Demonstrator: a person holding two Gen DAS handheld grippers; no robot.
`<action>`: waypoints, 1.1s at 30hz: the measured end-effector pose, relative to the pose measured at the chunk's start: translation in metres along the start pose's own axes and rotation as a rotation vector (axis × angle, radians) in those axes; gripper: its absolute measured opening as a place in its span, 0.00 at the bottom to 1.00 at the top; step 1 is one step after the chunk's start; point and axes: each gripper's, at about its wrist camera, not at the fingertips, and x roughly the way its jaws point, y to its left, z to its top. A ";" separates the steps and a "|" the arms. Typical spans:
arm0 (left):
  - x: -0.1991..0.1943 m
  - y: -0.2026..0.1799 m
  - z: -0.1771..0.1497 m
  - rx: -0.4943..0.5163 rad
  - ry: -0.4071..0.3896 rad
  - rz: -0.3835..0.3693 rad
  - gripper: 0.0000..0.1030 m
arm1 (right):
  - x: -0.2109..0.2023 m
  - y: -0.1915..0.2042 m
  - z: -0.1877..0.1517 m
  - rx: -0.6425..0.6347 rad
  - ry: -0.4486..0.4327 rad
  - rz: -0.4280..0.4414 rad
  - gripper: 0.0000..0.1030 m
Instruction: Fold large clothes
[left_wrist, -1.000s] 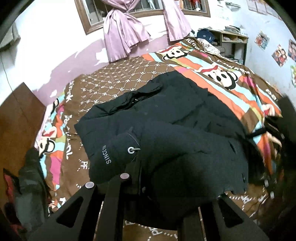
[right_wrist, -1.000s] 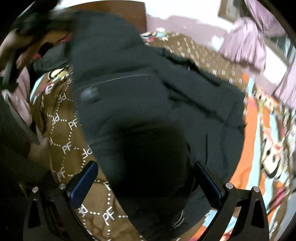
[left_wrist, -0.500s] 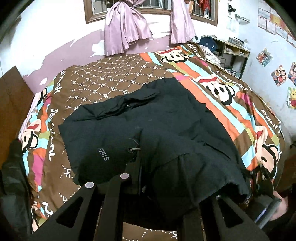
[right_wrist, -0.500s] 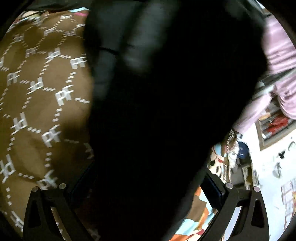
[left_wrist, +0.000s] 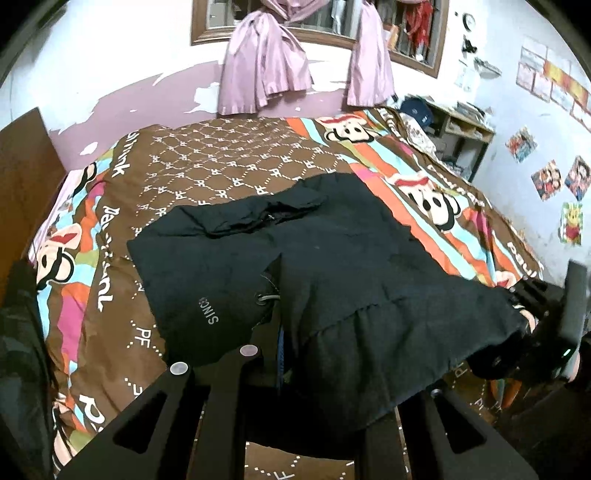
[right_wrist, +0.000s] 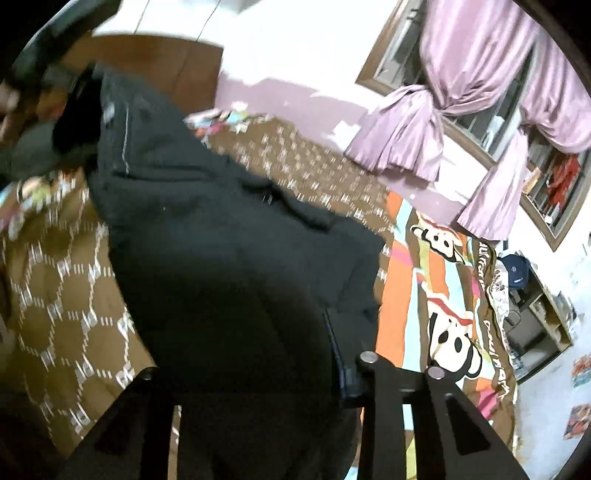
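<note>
A large black jacket (left_wrist: 332, 266) lies spread on the bed, its near edge lifted toward both cameras. My left gripper (left_wrist: 314, 398) is shut on the jacket's near hem, with cloth draped over its fingers. In the left wrist view my right gripper (left_wrist: 535, 325) holds the jacket's right corner at the bed's right edge. In the right wrist view the jacket (right_wrist: 229, 266) fills the middle, and my right gripper (right_wrist: 258, 398) is shut on its edge. A hood with white lettering (left_wrist: 208, 310) lies at the jacket's left.
The bed has a brown and striped cartoon-monkey cover (left_wrist: 229, 158). A wooden headboard (left_wrist: 22, 166) stands at left. Purple curtains (left_wrist: 266, 74) hang at the window on the far wall. A shelf with a dark cap (left_wrist: 417, 109) stands at the back right. Dark clothes (left_wrist: 18, 350) are piled at the left.
Both grippers have pulled back and risen with the jacket's near edge, and the jacket has stretched flatter. The right gripper, open a second ago, has closed on the jacket's right corner.
</note>
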 end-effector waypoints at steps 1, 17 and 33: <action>-0.004 0.003 0.000 -0.012 -0.004 -0.006 0.11 | -0.005 -0.004 0.006 0.023 -0.013 0.022 0.22; -0.064 0.011 -0.024 -0.021 -0.085 -0.058 0.10 | -0.048 -0.034 0.061 0.093 -0.141 0.208 0.12; -0.093 -0.033 -0.112 0.000 0.056 -0.079 0.09 | -0.073 -0.004 0.026 -0.041 -0.068 0.251 0.10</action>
